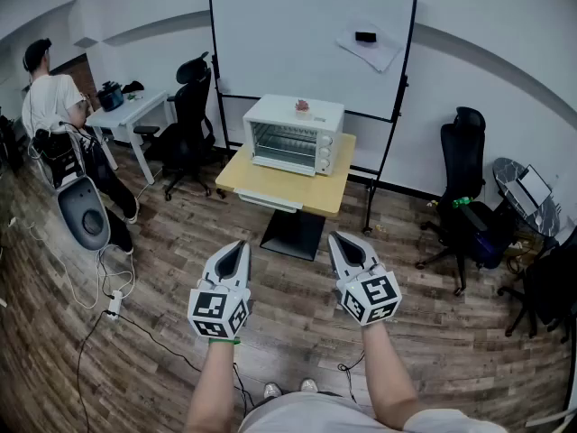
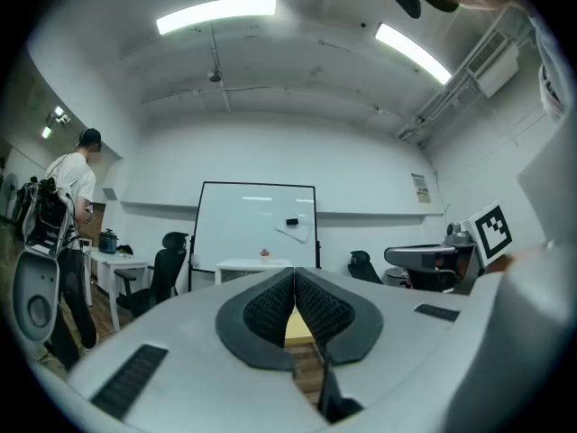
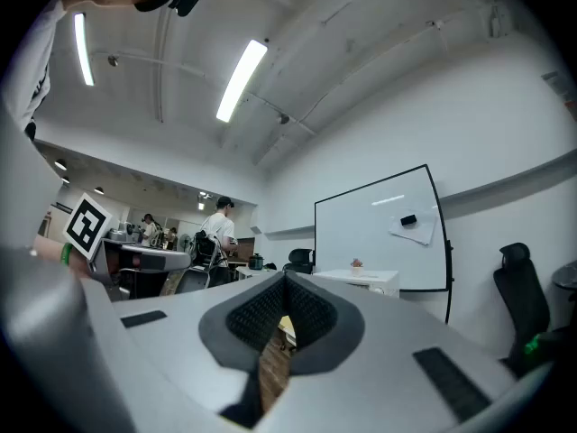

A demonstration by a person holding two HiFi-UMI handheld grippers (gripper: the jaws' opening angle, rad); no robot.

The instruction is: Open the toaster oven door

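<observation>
Left gripper (image 1: pixel 238 247): you held it low over the floor (image 1: pixel 297 332), pointing ahead. Its fingers (image 2: pixel 266 312) were pressed together with nothing between them.
Right gripper (image 1: pixel 338 242): you held it beside the left one, level with it and apart from it. Its fingers (image 3: pixel 311 312) met at the tips and were empty too.
Table (image 1: pixel 270 188): it stood ahead of both grippers and well apart from them, a yellow top on a dark base.
Oven (image 1: pixel 293 135): it was white and sat on the far half of the table, facing you. Neither gripper touched it.
Door (image 1: pixel 283 145): the glass front was shut, with the knobs (image 1: pixel 325 152) to its right.
Pink thing (image 1: pixel 302 105): it rested on top of the oven and was too small to tell what it was.
Whiteboard (image 1: pixel 297 43): it stood just behind the table, with an eraser (image 1: pixel 365 37) stuck near its upper right.
Chairs: a black one (image 1: pixel 185 120) stood left of the table and another (image 1: pixel 464 165) off to the right.
Person (image 1: pixel 54 106): they stood far left by a white table (image 1: pixel 135 108), turned away from you.
</observation>
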